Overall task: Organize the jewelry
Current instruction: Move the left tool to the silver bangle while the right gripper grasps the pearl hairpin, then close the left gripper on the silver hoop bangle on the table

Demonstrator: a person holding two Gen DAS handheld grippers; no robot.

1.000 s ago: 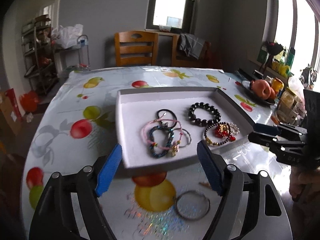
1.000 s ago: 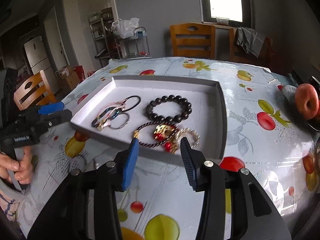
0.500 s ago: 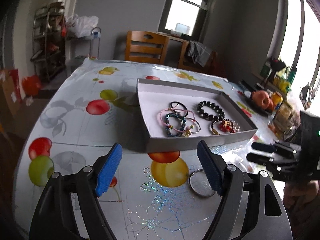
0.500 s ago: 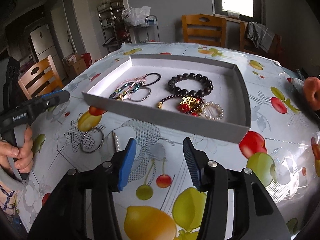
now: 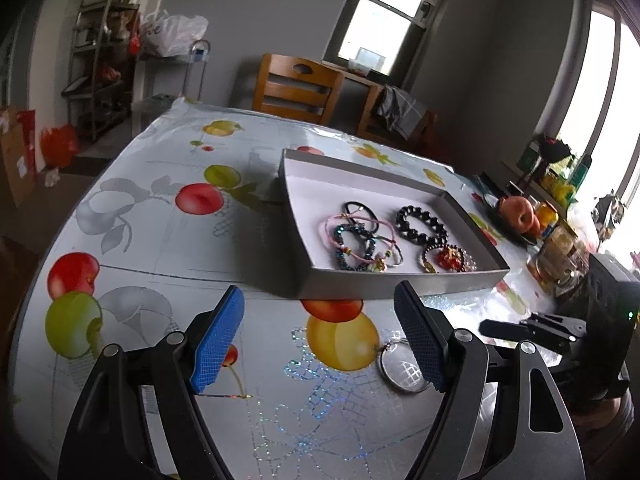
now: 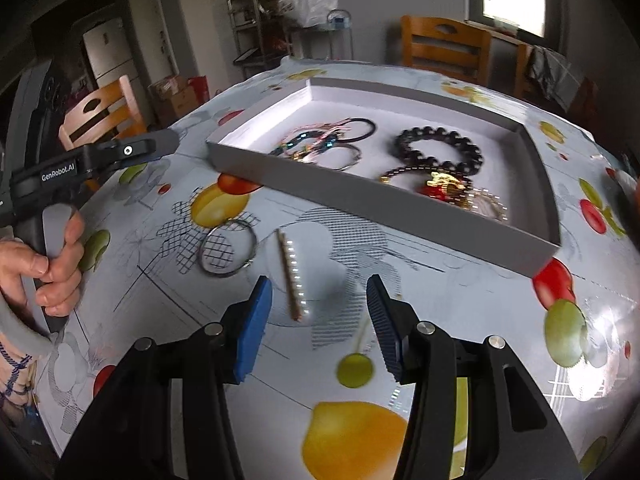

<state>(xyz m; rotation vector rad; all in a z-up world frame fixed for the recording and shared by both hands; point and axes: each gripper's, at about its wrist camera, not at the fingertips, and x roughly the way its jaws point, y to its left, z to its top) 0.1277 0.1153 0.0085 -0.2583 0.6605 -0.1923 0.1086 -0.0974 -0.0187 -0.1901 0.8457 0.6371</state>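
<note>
Grey cardboard tray [image 6: 384, 216] sits mid-counter on a glossy fruit-print cloth [image 5: 152, 248]. Already inside it: a black bead bracelet [image 6: 438, 146], a dark bead string with a red and gold charm [image 6: 438, 184], a pale bead bracelet [image 6: 490, 206] at the near right corner, a tangle of pink and teal cord bracelets [image 5: 358, 242], a thin metal bangle among them, and a black hair tie [image 5: 360, 210]. By my judgement most of the sorting is done.

Two pieces lie outside the tray, on the cloth in front of its near wall: a plain metal bangle [image 6: 228, 248] and a pearl hair clip [image 6: 292, 276], just beside each other.

Right gripper [image 6: 318, 320]: jaws apart, nothing between the pads, hovering above the counter with the clip lying just ahead of the gap. Left gripper [image 5: 316, 344]: jaws wide apart, empty; the bangle shows just past its right finger, not touched. A hand [image 6: 44, 264] holds the left gripper's handle.

Left to do, as I read it: lift the clip and the bangle into the tray. Both lie flat and thin on a slick cloth, so pinching an edge may be fiddly.
</note>
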